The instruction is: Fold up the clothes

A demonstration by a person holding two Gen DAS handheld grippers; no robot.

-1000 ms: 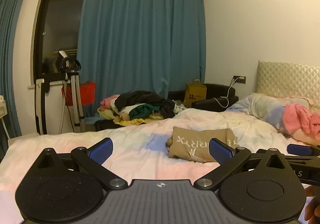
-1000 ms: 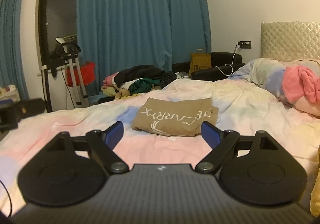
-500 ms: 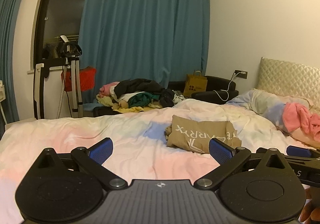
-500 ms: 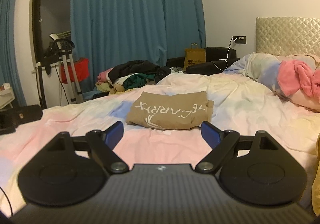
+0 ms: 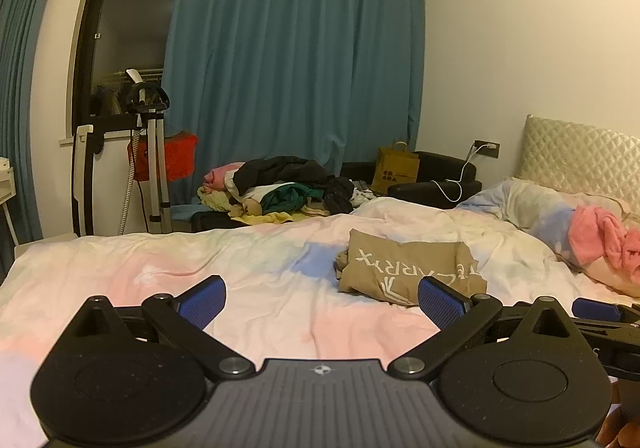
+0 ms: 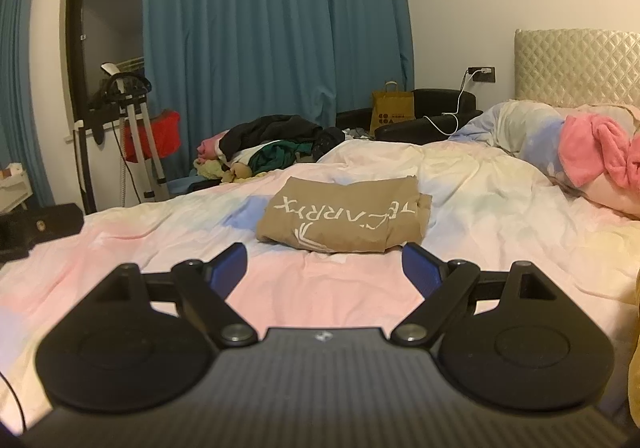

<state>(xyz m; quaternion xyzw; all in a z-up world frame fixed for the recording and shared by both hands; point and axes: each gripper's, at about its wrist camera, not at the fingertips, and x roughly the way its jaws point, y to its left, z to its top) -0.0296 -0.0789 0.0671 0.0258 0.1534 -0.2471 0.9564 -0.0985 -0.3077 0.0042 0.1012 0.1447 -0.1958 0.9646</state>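
A tan folded garment (image 5: 404, 268) (image 6: 344, 214) with white lettering lies flat on the pastel bedspread (image 5: 240, 268) (image 6: 480, 200). My left gripper (image 5: 322, 298) hovers over the near part of the bed, open, with nothing between its blue pads; the garment sits beyond its right finger. My right gripper (image 6: 324, 266) is also open and empty, and the garment lies just past its fingertips, centred between them. In the left wrist view a blue pad of the right gripper (image 5: 596, 310) shows at the right edge.
A heap of unfolded clothes (image 5: 280, 192) (image 6: 264, 152) is piled beyond the far side of the bed. A pink garment (image 5: 604, 240) (image 6: 596, 152) lies on the pillows by the quilted headboard (image 6: 576, 68). A stand (image 5: 148, 152), blue curtains and a yellow paper bag (image 6: 392, 112) line the far wall.
Both views have drifted a little, so the folded garment sits lower in the frames than a second ago. Both grippers stay open and empty.
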